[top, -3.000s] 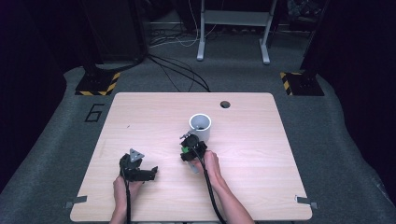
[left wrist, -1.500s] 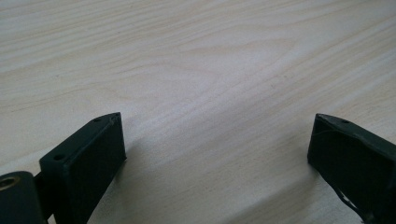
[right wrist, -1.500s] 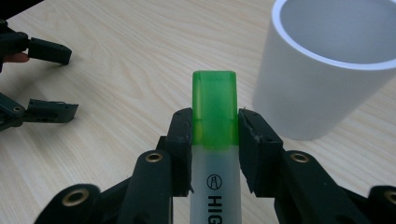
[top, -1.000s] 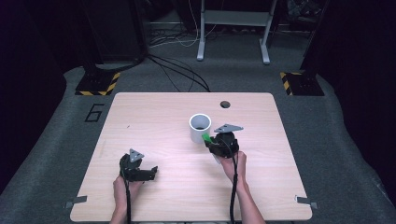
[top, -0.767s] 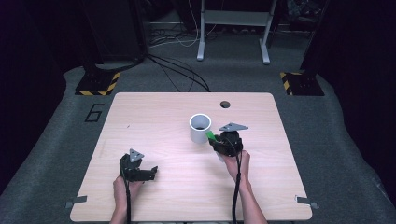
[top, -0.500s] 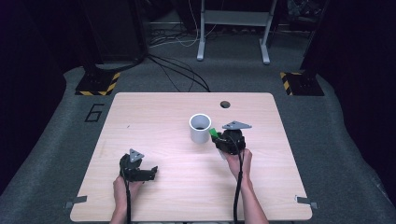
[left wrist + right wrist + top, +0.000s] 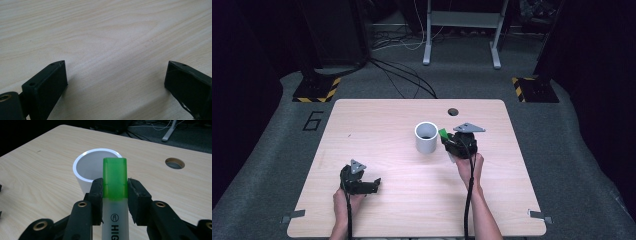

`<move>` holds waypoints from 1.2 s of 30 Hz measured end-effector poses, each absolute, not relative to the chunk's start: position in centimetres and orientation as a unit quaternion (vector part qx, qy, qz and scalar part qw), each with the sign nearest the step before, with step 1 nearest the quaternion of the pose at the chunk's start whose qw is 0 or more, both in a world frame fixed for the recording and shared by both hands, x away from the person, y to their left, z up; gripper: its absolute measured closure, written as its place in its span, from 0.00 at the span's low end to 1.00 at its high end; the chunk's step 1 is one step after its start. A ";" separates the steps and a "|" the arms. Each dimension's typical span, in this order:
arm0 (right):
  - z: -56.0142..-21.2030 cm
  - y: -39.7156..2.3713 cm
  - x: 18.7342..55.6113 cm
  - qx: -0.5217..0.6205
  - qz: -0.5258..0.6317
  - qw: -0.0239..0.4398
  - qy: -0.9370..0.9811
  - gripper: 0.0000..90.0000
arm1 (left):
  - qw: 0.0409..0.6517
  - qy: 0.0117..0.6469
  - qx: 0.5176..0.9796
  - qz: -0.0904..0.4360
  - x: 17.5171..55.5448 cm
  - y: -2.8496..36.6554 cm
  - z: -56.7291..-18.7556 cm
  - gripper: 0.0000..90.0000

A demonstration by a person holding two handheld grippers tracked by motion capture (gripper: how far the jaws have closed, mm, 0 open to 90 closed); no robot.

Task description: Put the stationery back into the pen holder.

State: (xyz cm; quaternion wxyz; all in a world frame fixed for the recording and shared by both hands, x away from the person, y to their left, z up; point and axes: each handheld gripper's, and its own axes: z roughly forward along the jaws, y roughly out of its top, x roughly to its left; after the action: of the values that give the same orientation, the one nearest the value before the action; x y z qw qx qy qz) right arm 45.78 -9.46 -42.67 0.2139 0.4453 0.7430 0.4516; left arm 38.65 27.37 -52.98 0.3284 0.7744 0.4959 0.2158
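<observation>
Highlighter (image 7: pixel 114 180) pinched cap-forward in right tool (image 7: pixel 114 191), held just beside white cup (image 7: pixel 93 167) on worktop (image 7: pixel 377 130); looks like insertion step, next needs lift and tip over rim; left tool (image 7: pixel 115 82) spread, idle on worktop.

The table (image 7: pixel 377 130) is pale wood-grain laminate, smooth with a soft sheen. The white cup (image 7: pixel 93 167) looks like smooth plastic, matt inside. The highlighter (image 7: pixel 114 195) has a translucent glossy green cap and a frosted plastic barrel (black print on it). Both grippers' jaws are matt black plastic, slightly rough. The floor (image 7: pixel 272 150) is grey carpet.
</observation>
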 end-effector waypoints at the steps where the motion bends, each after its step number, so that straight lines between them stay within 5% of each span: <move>1: -42.6 -9.5 45.9 0.445 0.453 0.215 0.742 0.74 | 0.329 0.496 0.774 0.216 38.6 27.4 -53.0 0.05; 36: -39.5 -8.2 47.4 0.414 0.496 0.253 0.721 0.74 | 0.331 0.496 0.773 0.216 38.6 27.3 -53.0 0.05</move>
State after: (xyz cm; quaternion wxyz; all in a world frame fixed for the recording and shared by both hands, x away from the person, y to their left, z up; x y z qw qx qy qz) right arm 47.35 -8.17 -39.51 0.2526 0.4138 0.7207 0.4955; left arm 38.63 27.33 -52.99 0.3310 0.7732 0.4961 0.2156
